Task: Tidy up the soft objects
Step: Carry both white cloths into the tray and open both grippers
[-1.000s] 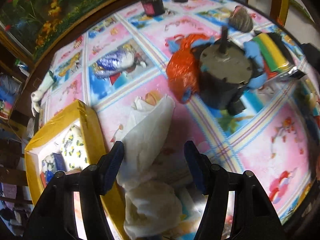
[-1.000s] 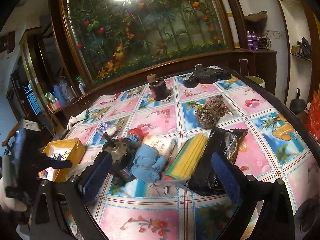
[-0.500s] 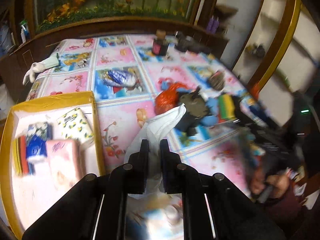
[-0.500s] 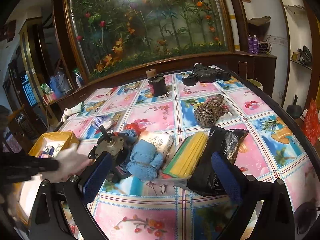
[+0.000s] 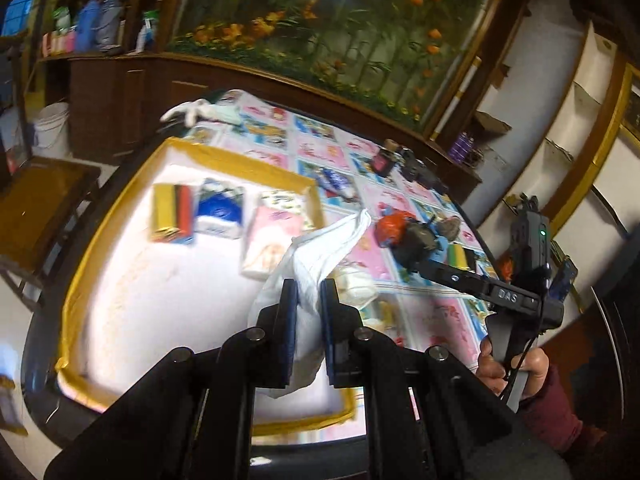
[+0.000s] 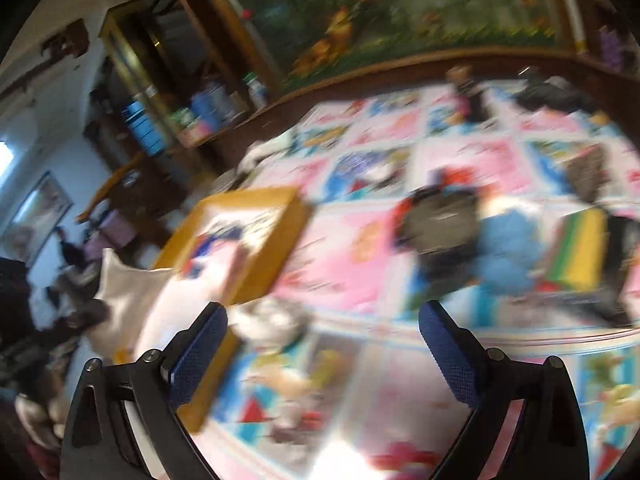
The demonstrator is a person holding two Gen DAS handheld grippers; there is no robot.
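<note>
My left gripper [image 5: 308, 300] is shut on a white cloth bag [image 5: 320, 248] and holds it over the right side of the yellow-rimmed box [image 5: 120, 184]. The box holds a striped sponge pack [image 5: 172, 216], a blue tissue pack [image 5: 220, 212] and a pink tissue pack [image 5: 268, 240]. My right gripper [image 6: 324, 344] is open and empty above the table's front, near the box's corner [image 6: 264, 248]. The right wrist view is blurred; it shows the white bag [image 6: 124, 292] at the left, a blue cloth [image 6: 508, 248] and a yellow-green sponge [image 6: 580, 248].
A dark round motor [image 5: 416, 240] with a red bag [image 5: 392, 224] sits mid-table on the patterned cloth [image 5: 440, 320]. A white bundle [image 5: 356, 284] lies by the box's right edge. A wooden chair [image 5: 36, 208] stands left of the table.
My left gripper closed on the white bag, lifted it and carried it left over the box. My right gripper swung left toward the box, still open.
</note>
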